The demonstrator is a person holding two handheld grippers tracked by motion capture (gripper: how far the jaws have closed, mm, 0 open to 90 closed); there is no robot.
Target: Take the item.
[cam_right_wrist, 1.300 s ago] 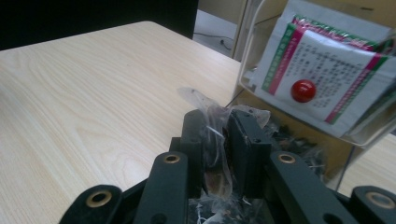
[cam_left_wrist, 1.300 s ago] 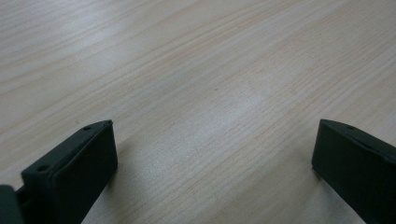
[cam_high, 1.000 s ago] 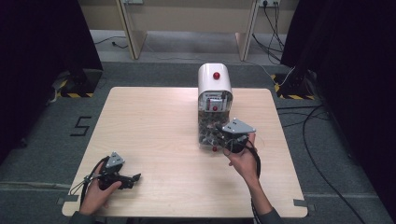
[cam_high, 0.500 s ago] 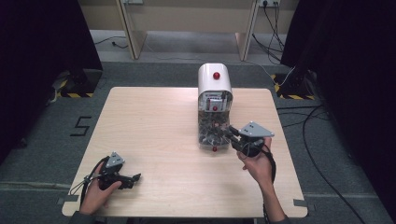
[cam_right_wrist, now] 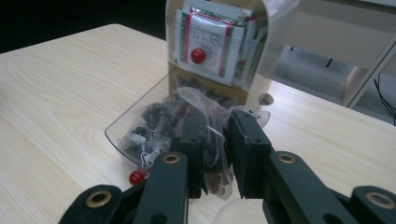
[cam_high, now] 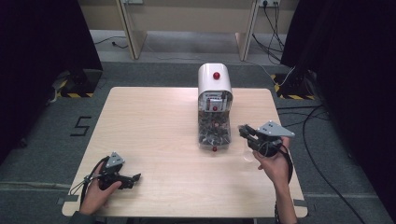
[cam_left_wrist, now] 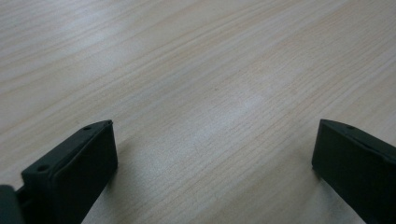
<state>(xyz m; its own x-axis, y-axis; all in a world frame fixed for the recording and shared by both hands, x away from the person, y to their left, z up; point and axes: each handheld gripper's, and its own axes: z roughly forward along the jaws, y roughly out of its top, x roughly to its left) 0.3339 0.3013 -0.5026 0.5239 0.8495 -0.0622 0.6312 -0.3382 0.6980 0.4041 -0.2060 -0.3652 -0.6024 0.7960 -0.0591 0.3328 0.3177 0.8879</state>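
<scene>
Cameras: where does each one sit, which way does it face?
High view: above the person's side, looking forward and down at table; both hands, left gripper, right gripper.
Left gripper view: rides the gripper, facing bare tabletop; open jaws.
Right gripper view: faces dispenser; jaws shut on clear bag.
Shared: dispenser, high and right gripper views.

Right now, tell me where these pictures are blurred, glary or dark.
High view: soft overall, black curtains swallow both sides, table evenly lit. Left gripper view: pale sheen on the wood, near jaws soft. Right gripper view: dispenser fairly sharp, clear bag between the jaws, top-left corner dark.
</scene>
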